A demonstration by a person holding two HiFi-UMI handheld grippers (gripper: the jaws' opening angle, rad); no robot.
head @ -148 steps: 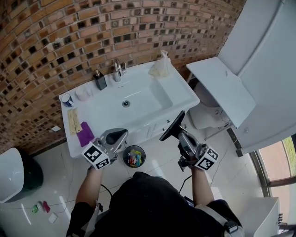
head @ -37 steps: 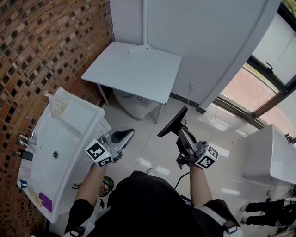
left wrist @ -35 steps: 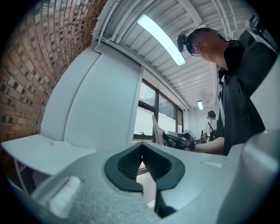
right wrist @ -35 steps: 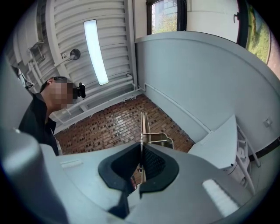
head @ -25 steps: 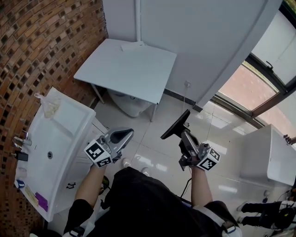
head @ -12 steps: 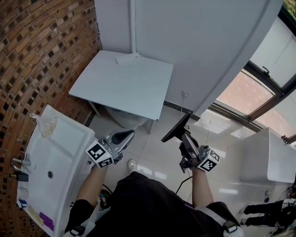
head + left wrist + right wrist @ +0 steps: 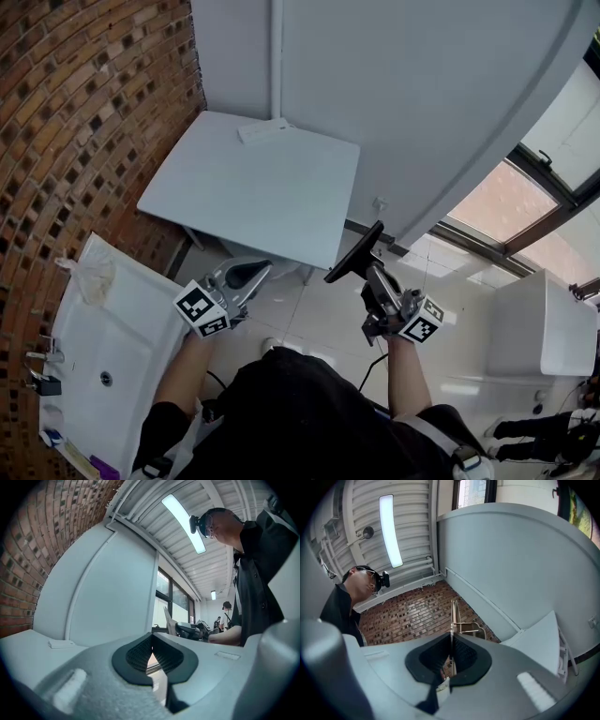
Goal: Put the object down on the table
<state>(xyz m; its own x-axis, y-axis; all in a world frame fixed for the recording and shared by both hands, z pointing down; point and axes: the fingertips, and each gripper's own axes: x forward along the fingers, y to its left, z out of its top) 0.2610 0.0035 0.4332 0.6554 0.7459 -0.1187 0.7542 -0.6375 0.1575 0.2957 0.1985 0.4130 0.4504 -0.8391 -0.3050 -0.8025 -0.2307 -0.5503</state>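
Note:
My right gripper (image 7: 368, 270) is shut on a thin flat dark object (image 7: 354, 253), which sticks up and to the left from the jaws. It sits just off the near right corner of the white table (image 7: 253, 187). In the right gripper view the object (image 7: 453, 616) shows edge-on above the gripper (image 7: 451, 653), with a metal bracket beside it. The left gripper view shows it as a tilted flat panel (image 7: 168, 619). My left gripper (image 7: 251, 273) is shut with nothing in it, below the table's near edge. Its pads meet in the left gripper view (image 7: 151, 651).
A small white flat item (image 7: 263, 129) lies at the table's far edge. A white sink (image 7: 103, 356) with a plastic bag (image 7: 94, 277) stands at the lower left against the brick wall (image 7: 84, 112). A curved white partition (image 7: 422, 94) rises behind the table, with a window (image 7: 544, 187) at the right.
The view has swung from the sink to the table, which has come closer to both grippers. The right gripper still holds the flat object and the left stays shut.

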